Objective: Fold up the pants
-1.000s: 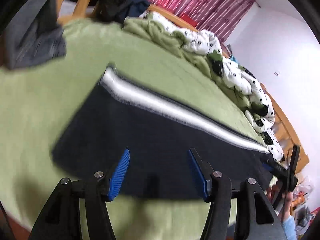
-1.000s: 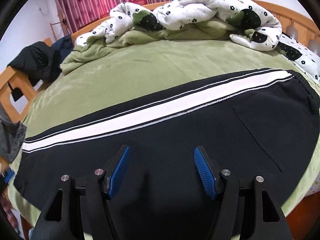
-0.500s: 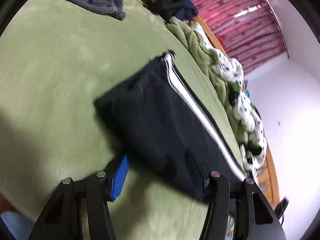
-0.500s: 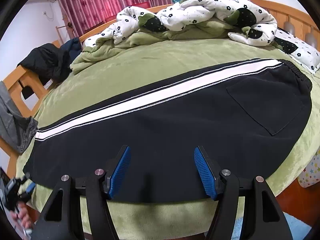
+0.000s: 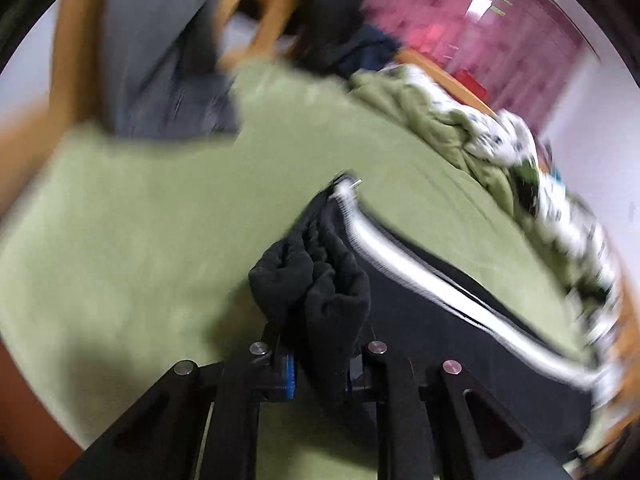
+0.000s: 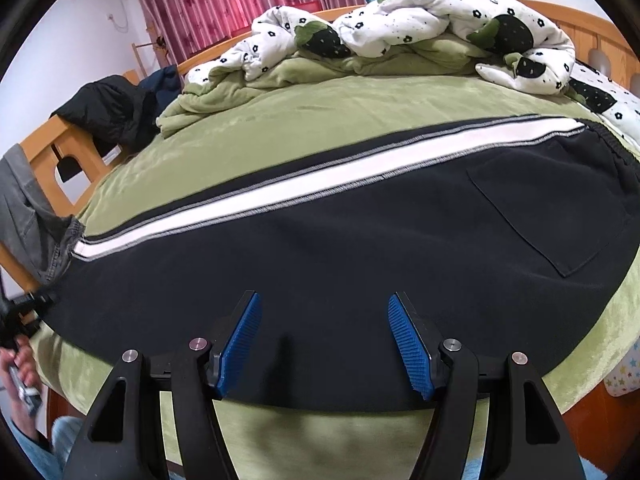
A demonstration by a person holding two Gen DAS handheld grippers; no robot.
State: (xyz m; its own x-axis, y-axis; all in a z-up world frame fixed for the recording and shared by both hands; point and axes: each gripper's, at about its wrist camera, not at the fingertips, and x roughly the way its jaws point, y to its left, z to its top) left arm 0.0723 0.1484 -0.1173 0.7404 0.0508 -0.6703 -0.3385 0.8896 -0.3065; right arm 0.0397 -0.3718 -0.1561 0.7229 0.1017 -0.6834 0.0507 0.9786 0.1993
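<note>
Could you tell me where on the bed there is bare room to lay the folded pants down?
Bare green sheet runs between the pants and the heaped quilt; the left wrist view shows more beyond the leg cuff, short of the grey garment. It is crowded along the quilt and the near edge.

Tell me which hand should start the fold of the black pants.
Left. The left tongs have just closed on the bunched cuff end of the black pants, so that hand can likely carry it over. The right tongs hang open above the cloth.

Motion blur smears the quilt (image 5: pixel 520 152) and curtain (image 5: pixel 460 28).
</note>
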